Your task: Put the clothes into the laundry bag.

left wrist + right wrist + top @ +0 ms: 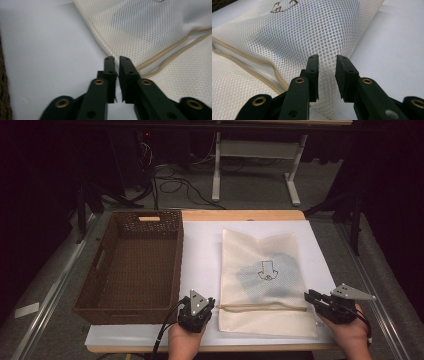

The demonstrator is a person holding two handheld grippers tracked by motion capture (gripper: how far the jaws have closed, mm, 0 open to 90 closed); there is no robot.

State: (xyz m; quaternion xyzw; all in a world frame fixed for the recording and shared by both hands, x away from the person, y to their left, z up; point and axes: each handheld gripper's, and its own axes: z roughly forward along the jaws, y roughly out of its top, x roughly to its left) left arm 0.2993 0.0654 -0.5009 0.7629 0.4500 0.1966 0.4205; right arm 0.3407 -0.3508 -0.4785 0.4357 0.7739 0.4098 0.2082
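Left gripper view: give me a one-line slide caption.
Left gripper, jaws nearly together, at the edge of the cream mesh bag by its tan-trimmed opening, on the white table cover.

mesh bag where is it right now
In the high view the mesh bag lies flat on the white sheet, right of the wicker basket.

Open strip along table's near edge.
Blocked at left by wicker basket, mid-right by mesh bag.

Your left gripper sits low with its jaws pressed nearly together, while your right gripper points leftward, its jaws standing a little apart.
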